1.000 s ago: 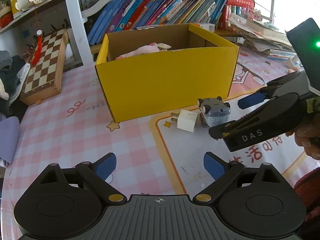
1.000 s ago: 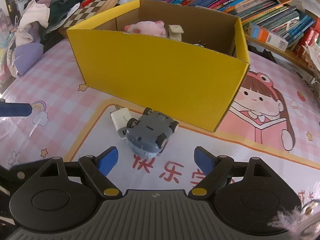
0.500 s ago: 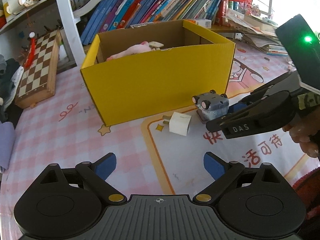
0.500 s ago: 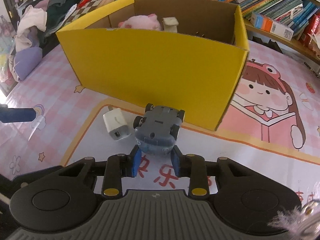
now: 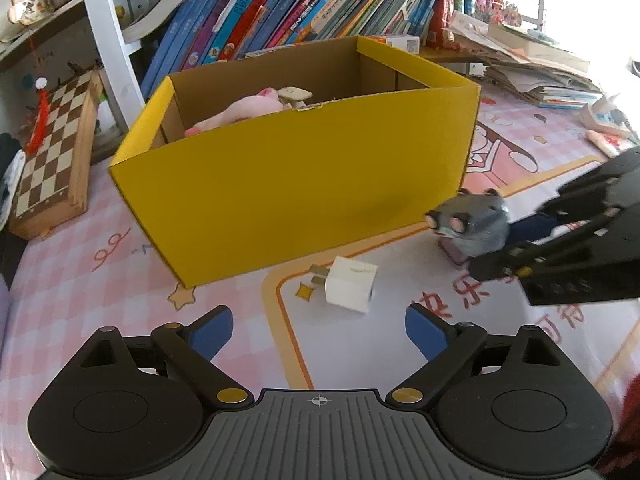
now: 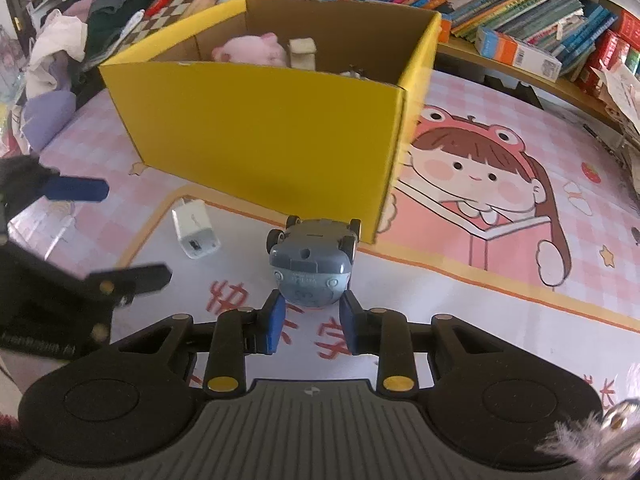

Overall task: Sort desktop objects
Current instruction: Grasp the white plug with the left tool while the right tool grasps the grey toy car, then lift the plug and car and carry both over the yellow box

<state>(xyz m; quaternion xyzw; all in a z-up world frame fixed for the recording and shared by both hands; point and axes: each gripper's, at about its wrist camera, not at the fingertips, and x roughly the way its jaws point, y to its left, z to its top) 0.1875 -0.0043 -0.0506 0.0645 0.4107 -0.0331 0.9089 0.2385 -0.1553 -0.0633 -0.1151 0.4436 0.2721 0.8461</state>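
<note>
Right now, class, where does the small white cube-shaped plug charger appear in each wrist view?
Left wrist view: the white charger lies below centre, ahead of the open left gripper.
Right wrist view: the charger sits left of centre, beside the grey toy car.
Shared landmark: the yellow cardboard box behind it in both.

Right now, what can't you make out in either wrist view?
- Yellow box floor: its front wall hides it in both views.
- Pink plush: lower part behind that wall.
- Grey toy car: whether it has left the mat, unclear.
- Right gripper: blurred in left view.
</note>
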